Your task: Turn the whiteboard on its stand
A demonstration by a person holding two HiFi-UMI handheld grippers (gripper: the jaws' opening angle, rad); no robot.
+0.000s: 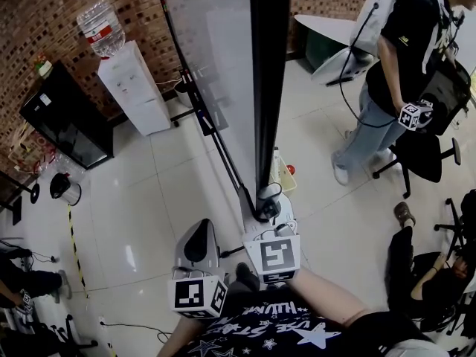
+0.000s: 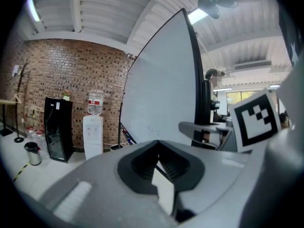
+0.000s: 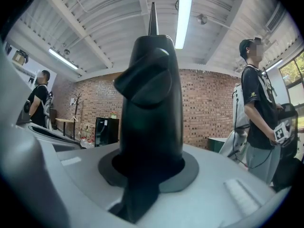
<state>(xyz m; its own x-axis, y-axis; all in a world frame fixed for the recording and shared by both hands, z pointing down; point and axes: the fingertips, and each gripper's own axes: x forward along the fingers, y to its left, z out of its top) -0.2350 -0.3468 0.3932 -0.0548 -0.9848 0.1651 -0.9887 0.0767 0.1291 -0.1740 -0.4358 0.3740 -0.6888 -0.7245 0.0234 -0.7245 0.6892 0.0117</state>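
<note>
The whiteboard [image 1: 212,73] stands on its wheeled stand and shows nearly edge-on in the head view, with its black side frame [image 1: 268,88] running down the middle. My right gripper [image 1: 272,225] is at the lower end of that frame. In the right gripper view the black frame [image 3: 152,103] fills the space between the jaws, and the right gripper [image 3: 149,175] is shut on it. My left gripper [image 1: 198,238] hangs to the left of the board, apart from it. In its own view the left gripper [image 2: 161,167] stands open with only floor between its jaws, facing the white face [image 2: 161,89].
A water dispenser [image 1: 135,88] and a black cabinet [image 1: 67,117] stand by the brick wall at left. A person [image 1: 401,73] holding another gripper stands at right beside an office chair [image 1: 420,155]. Another person sits at lower right [image 1: 424,266]. A small bin [image 1: 63,188] is on the floor.
</note>
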